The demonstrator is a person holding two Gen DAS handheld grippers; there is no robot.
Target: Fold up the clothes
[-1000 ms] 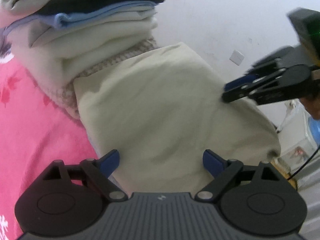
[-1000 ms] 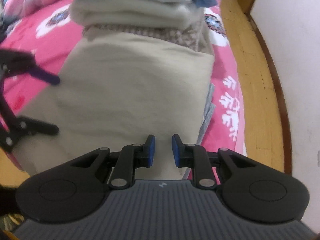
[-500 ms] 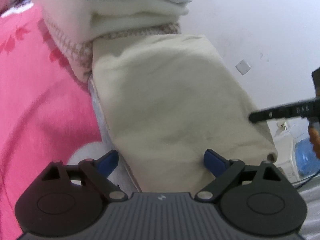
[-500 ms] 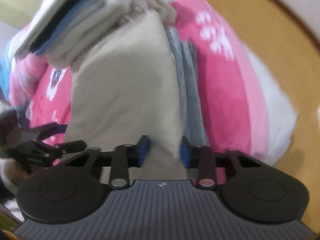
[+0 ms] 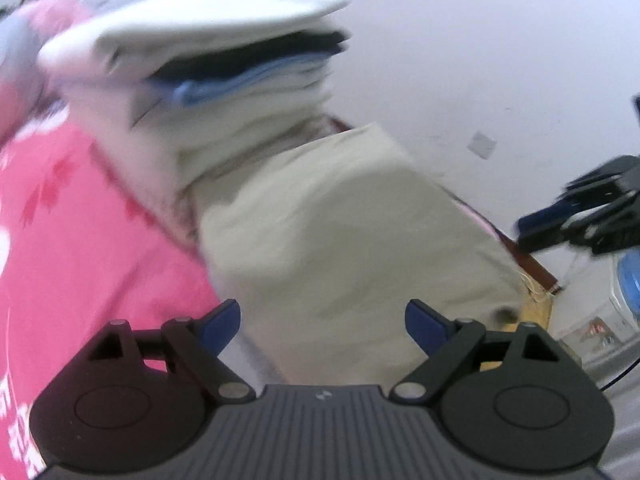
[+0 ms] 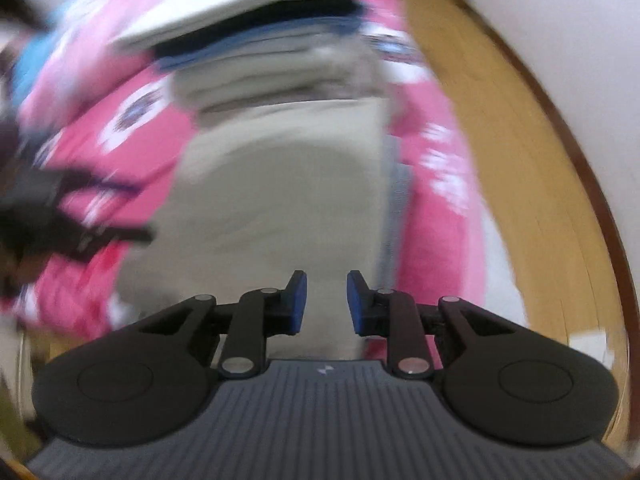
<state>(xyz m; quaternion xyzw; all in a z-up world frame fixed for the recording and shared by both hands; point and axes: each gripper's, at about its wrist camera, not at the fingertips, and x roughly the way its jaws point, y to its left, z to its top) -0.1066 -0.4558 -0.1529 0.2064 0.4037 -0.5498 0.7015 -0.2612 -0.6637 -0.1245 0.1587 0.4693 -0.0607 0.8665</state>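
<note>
A folded beige garment [image 5: 340,232] lies on the pink bedspread [image 5: 80,240], its far end against a stack of folded clothes [image 5: 240,60] in white, dark and blue. My left gripper [image 5: 324,320] hovers open and wide over the garment's near end, with nothing pinched. In the left wrist view my right gripper [image 5: 580,216] hangs off the garment's right side. In its own view the right gripper [image 6: 326,300] has a narrow gap and its jaws are opening; the beige garment [image 6: 280,184] shows below the gap, not pressed by the pads. The left gripper [image 6: 80,212] is a dark blur at left.
The bed's edge drops to a wooden floor [image 6: 520,160] on the right, with a white wall [image 5: 480,40] and a wall socket [image 5: 482,145] behind. A blue-lidded container [image 5: 628,280] and clutter sit low at the right. A grey cloth strip [image 6: 396,208] lies beside the garment.
Both grippers have lifted and pulled back from the beige garment, so more of the stack shows. The right wrist view swung back to centre on the garment. Both views are now motion-blurred.
</note>
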